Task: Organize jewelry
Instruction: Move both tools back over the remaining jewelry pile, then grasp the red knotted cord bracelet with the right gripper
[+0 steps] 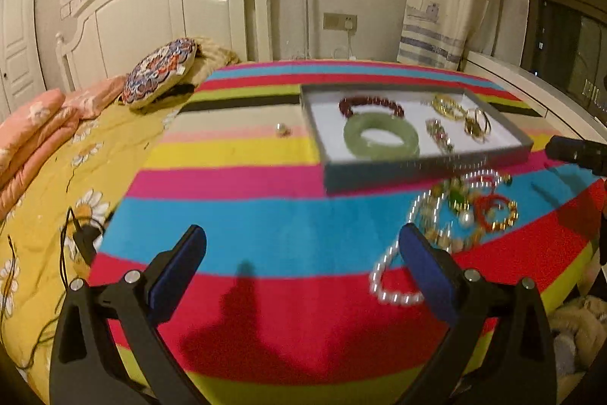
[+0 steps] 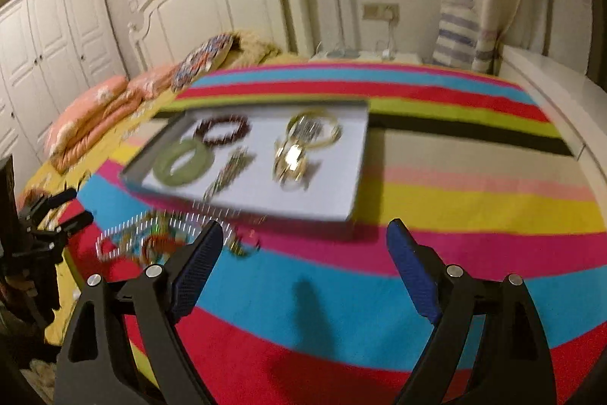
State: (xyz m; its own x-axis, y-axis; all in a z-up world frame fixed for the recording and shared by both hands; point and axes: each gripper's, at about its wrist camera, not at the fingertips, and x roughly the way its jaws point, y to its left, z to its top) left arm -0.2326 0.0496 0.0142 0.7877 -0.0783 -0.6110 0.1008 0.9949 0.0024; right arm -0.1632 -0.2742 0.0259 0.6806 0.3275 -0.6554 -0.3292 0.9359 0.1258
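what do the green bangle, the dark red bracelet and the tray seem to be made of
The thick pale green ring bangle looks like jade or glass: translucent, smooth, glossy. The dark red beaded bracelet looks like polished stone or wood beads, with small highlights; blur leaves it open. The shallow grey-rimmed tray looks like matte cardboard with a white lining: flat, dull, sharp-edged walls.

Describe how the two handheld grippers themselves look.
Both match: the left gripper and right gripper have matte black angular frames with triangular cut-outs, round silver bolts at the joints, and fingers faced with textured dark blue pads. No cables or markings show.
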